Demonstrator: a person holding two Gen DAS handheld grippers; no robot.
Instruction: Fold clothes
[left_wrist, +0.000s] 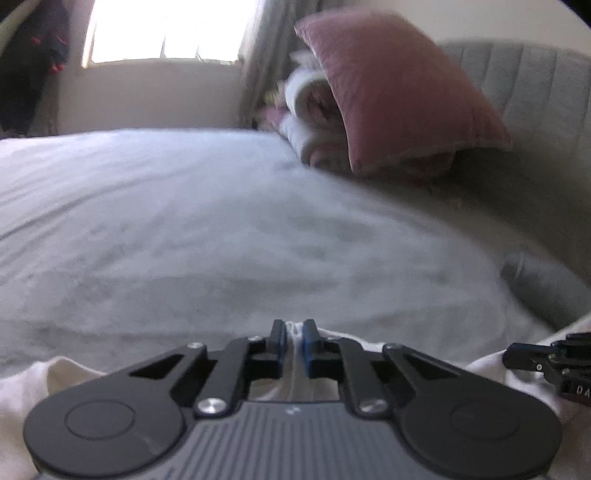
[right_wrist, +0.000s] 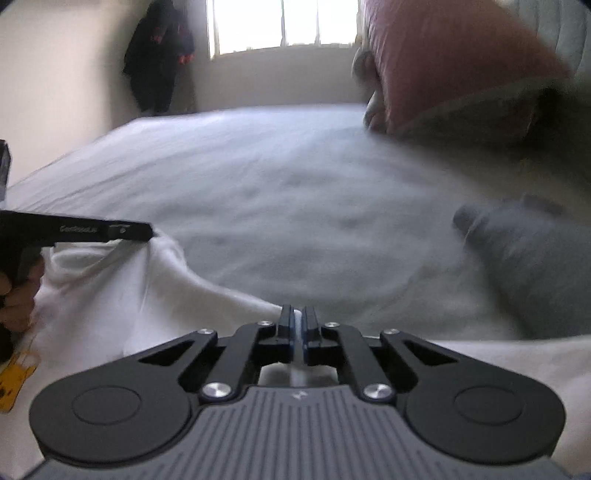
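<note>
- Right now the left gripper (left_wrist: 294, 334) is pinched tight on a fold of the white garment (left_wrist: 66, 369), which lies at the near edge of the bed (left_wrist: 184, 229).
- Alongside it, the right gripper (right_wrist: 296, 325) is clamped on another bit of the same white cloth, which is stretched between the two grippers.
- A grey garment (right_wrist: 528, 266) sits bunched on the bed to the right, apart from the white one.
- At the headboard (left_wrist: 517, 74) a pink pillow (left_wrist: 399, 92) leans over rolled bedding (left_wrist: 314, 118).
- Dark clothes (right_wrist: 159, 55) hang beside the bright window (right_wrist: 284, 22).
</note>
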